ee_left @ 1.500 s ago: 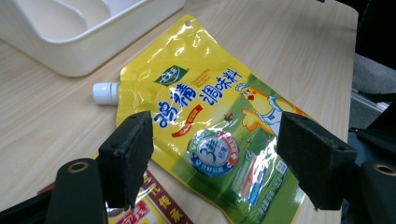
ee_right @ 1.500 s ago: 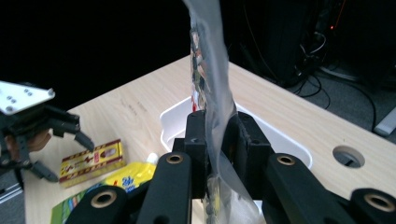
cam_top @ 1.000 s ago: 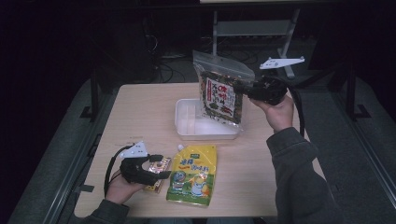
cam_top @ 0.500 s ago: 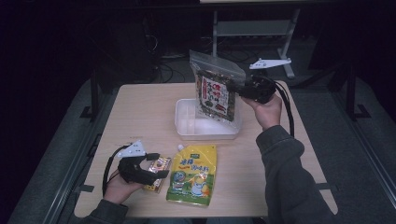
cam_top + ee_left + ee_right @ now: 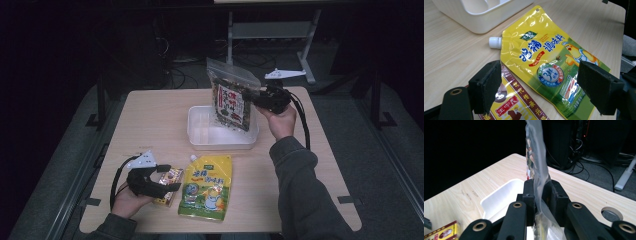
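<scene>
1. The right gripper (image 5: 256,98) was clamped on the edge of a clear zip bag of dark snacks (image 5: 231,97), holding it upright above the far-right part of the white tray (image 5: 200,136).
2. In the right gripper view the jaws pressed flat on the bag's plastic (image 5: 537,170), with the tray (image 5: 499,197) beneath and to the left.
3. The left gripper (image 5: 167,180) lay low at the near-left of the table (image 5: 150,115), and its jaws had just been opening; they stood wide with nothing gripped.
4. Between those jaws in the left gripper view lay the red-and-yellow packet (image 5: 516,105), and beside it the yellow spouted pouch (image 5: 549,65).
5. From above, the pouch (image 5: 207,186) lay flat in front of the tray, and the packet (image 5: 170,181) lay just left of it.
</scene>
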The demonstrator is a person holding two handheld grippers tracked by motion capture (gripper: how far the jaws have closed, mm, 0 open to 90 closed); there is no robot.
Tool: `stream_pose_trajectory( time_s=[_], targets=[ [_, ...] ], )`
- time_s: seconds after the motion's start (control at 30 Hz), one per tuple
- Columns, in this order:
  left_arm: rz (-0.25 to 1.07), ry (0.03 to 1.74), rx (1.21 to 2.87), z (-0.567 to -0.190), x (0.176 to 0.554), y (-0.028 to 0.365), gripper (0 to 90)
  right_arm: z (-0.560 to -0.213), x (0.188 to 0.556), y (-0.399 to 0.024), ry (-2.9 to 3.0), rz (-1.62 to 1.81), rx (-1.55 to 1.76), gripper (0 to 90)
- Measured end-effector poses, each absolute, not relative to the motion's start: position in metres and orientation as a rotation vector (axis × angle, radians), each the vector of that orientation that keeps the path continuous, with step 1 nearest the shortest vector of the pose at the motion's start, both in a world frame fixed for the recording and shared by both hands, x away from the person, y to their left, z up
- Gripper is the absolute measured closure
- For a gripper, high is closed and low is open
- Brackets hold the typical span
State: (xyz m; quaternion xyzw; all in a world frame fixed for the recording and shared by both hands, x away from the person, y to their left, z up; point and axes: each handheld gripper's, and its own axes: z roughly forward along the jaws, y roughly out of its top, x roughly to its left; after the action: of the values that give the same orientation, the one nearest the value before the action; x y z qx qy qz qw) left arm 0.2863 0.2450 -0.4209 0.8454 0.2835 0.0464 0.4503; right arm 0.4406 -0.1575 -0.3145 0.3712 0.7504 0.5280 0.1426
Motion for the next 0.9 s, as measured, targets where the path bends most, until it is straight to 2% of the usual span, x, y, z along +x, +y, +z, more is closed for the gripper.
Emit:
stream_pose_trajectory(
  time_s=[0.9],
  targets=[
    [0.126,0.711,2.081,-0.423,0.287,0.246,19.6,-0.346,0.446,-0.174,2.181,1.556,1.141,76.4]
  ],
)
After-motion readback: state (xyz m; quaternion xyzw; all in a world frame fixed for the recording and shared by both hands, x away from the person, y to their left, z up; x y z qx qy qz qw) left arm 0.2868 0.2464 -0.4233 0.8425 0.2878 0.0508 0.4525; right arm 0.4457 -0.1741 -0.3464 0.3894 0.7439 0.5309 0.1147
